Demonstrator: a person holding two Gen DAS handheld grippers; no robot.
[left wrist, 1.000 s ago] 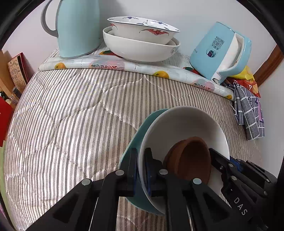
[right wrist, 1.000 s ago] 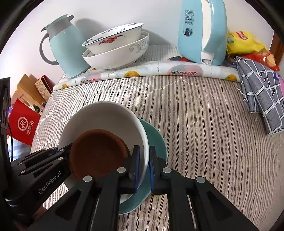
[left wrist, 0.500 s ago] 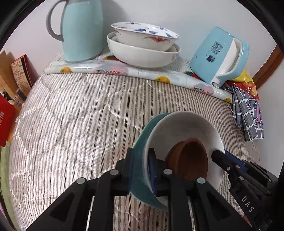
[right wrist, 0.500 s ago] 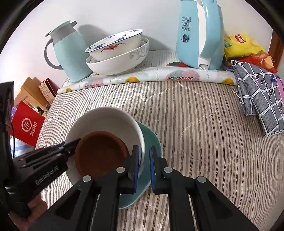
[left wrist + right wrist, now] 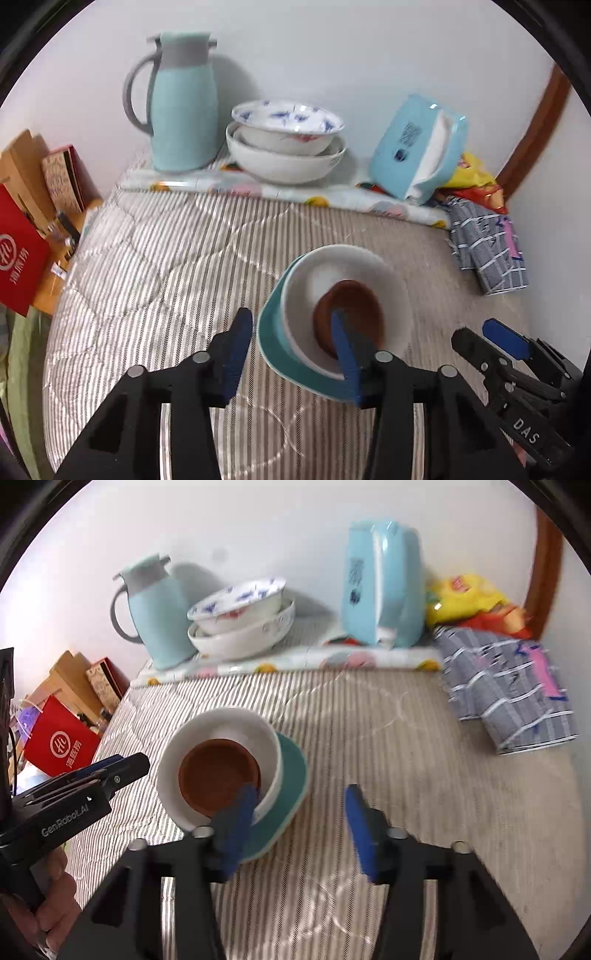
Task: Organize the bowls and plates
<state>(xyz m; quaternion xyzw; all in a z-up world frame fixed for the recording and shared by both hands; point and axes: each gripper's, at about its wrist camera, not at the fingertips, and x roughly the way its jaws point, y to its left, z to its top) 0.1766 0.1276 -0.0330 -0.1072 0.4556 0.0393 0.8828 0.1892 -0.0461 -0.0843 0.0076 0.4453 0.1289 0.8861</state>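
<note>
here, left gripper [image 5: 291, 341] and right gripper [image 5: 301, 821], both spread wide and holding nothing, flank stacked brown bowl [image 5: 219, 775], white bowl [image 5: 221, 722], teal plate [image 5: 293, 775] on the quilt [image 5: 155, 266].

Behind my work area, against the white wall, a pale blue thermos jug [image 5: 183, 107] with a grey handle stands upright on a fruit-print cloth [image 5: 280, 190]. On the same cloth, a light blue electric kettle [image 5: 417, 147] stands to the right, handle toward me. A striped quilted cover [image 5: 155, 266] spreads across the foreground. At its right edge I see a folded grey checked cloth [image 5: 487, 251], with yellow and red snack bags [image 5: 469, 598] just behind it. On the left, off the cover, sit a red carton [image 5: 18, 254] and brown boxes [image 5: 40, 173].
</note>
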